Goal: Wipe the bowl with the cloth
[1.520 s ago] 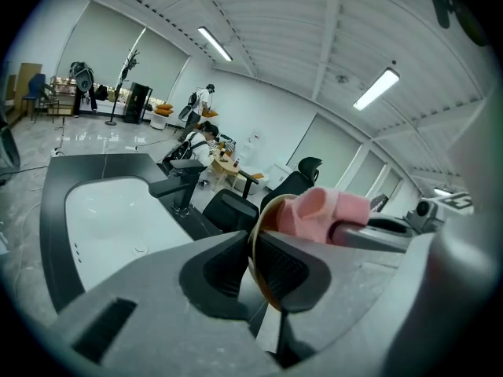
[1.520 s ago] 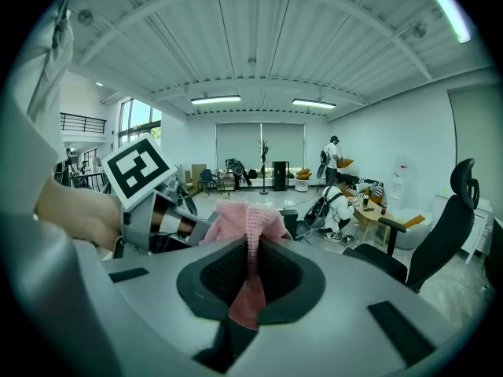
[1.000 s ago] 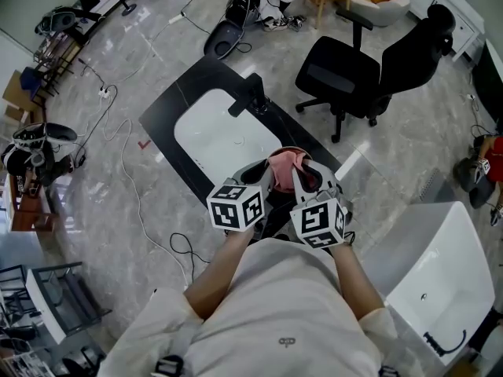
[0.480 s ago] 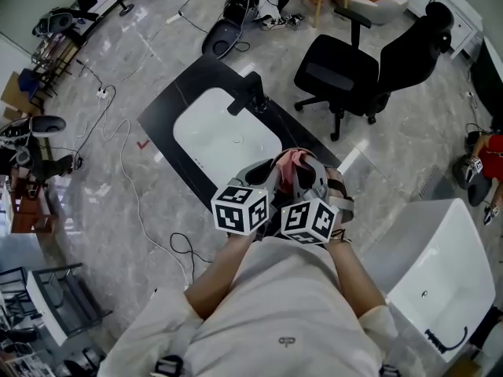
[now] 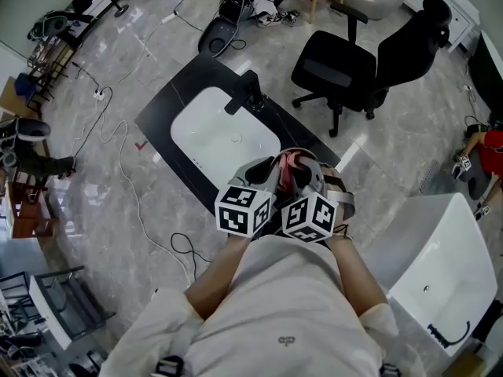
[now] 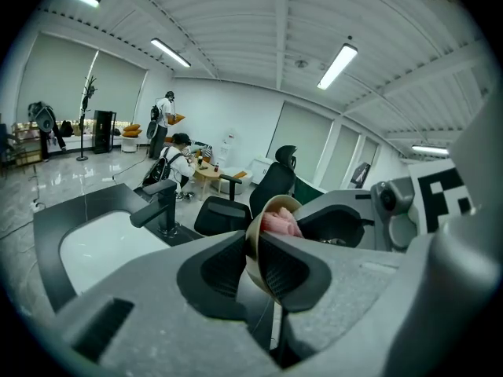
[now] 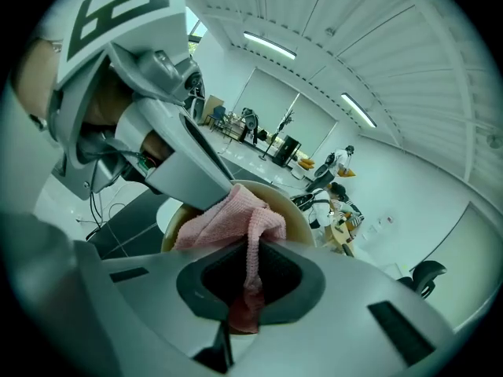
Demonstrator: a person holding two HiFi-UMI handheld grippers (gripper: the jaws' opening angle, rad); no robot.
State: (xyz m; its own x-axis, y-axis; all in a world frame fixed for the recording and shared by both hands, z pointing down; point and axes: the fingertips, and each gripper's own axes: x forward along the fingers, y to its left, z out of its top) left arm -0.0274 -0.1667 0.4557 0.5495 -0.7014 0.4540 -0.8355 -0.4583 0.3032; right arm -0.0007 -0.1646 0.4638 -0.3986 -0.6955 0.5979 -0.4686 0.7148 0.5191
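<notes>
Soft, rough-knit pink ribbed cloth [image 7: 223, 221]; smooth, matt beige round bowl [image 7: 295, 216]; glossy black worktop [image 5: 185, 85]; polished grey marble-look floor [image 5: 94, 210].

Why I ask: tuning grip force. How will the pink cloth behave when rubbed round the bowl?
Likely floppy: the cloth bunches in soft folds beyond the shut right gripper. Probably light; its knit texture should drag, not slide, on the bowl.

I've swung my right gripper [image 5: 305, 182] in toward the left gripper [image 5: 264, 176], so their marker cubes [image 5: 245, 209], well apart a second ago, now sit just beside each other. The cloth [image 5: 288, 163] it pinches has dragged across inside the bowl [image 7: 297, 214]. From the head view I now see only a narrow pink strip where a broad fold showed.
</notes>
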